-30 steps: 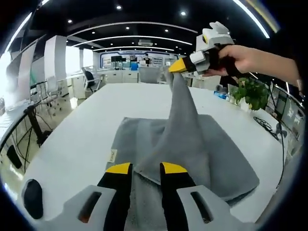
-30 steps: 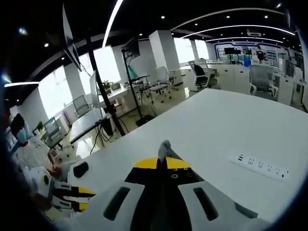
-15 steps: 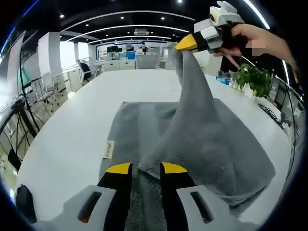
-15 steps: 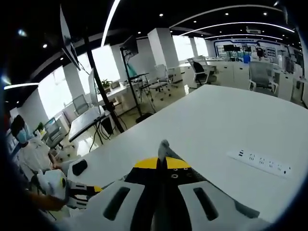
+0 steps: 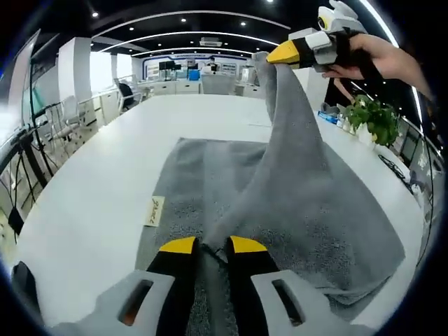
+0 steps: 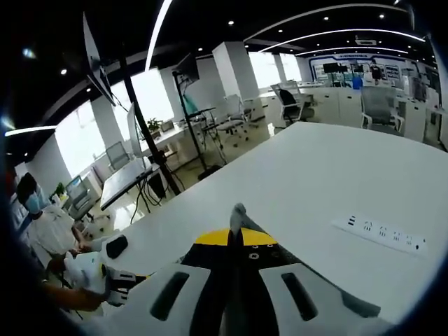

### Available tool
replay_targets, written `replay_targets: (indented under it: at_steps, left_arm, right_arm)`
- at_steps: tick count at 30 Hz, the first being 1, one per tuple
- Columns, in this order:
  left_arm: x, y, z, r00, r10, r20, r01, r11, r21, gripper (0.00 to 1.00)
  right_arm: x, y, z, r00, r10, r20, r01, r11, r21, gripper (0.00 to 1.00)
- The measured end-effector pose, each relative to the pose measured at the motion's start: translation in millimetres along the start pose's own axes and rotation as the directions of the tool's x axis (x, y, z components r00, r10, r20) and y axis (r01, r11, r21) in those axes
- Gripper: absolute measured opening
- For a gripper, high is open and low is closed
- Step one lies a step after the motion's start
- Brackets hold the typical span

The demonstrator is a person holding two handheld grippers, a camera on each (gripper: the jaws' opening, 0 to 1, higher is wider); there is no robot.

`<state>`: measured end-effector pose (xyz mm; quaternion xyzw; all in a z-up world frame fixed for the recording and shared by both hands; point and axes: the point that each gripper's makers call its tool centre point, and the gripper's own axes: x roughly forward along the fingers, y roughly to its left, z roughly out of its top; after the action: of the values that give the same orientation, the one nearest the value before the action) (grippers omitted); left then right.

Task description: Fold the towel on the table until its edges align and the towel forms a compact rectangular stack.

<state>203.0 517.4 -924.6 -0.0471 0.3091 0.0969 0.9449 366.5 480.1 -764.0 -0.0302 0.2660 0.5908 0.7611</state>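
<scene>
A grey towel (image 5: 280,203) lies on the white table (image 5: 91,189), a small tan label (image 5: 153,210) at its left edge. My left gripper (image 5: 207,245) is shut on the towel's near edge, the cloth pinched between its yellow-tipped jaws. My right gripper (image 5: 283,53), held by a hand at the upper right of the left gripper view, is shut on a towel corner and holds it high, so the cloth rises in a steep peak. In the right gripper view a grey tip of towel (image 6: 239,213) pokes out between the closed jaws of my right gripper (image 6: 235,236).
A white power strip (image 6: 380,233) lies on the table. A potted green plant (image 5: 371,124) stands by the table's right edge. A black object (image 6: 116,246) sits near the table's edge. Office chairs (image 6: 292,106) and desks stand beyond the table.
The right gripper has carried the towel corner higher and slightly rightward, stretching the peak taller. The left gripper's view has shifted closer over the towel. Both grips hold.
</scene>
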Motion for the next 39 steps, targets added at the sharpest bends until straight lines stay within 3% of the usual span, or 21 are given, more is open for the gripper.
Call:
replay_targets:
  at_steps: [6, 20, 25, 28, 39]
  left_arm:
    - [-1.0, -1.3, 0.0, 1.000, 0.025, -0.005, -0.025, 0.998, 0.051, 0.12]
    - [-47.2, -13.5, 30.2, 0.996, 0.027, 0.086, -0.030, 0.999, 0.039, 0.10]
    - [-70.1, -20.2, 43.6, 0.992, 0.027, 0.123, -0.033, 0.998, 0.050, 0.10]
    - [-89.2, -21.1, 56.1, 0.985, 0.038, 0.166, -0.041, 0.999, 0.016, 0.10]
    - [-143.5, -20.3, 83.3, 0.963, 0.090, 0.255, -0.100, 0.995, 0.029, 0.10]
  right_arm:
    - [-4.5, -0.6, 1.1, 1.000, -0.005, 0.003, 0.005, 1.000, 0.001, 0.01]
    - [-14.6, -3.6, 11.2, 0.999, -0.025, 0.027, 0.025, 1.000, 0.009, 0.01]
    - [-17.6, -5.5, 13.8, 0.999, -0.037, 0.035, 0.036, 0.999, 0.018, 0.01]
    - [-20.2, -4.7, 17.4, 0.998, -0.039, 0.045, 0.038, 0.999, 0.028, 0.01]
    - [-22.7, 5.3, 33.6, 0.996, -0.038, 0.076, 0.037, 0.999, 0.026, 0.01]
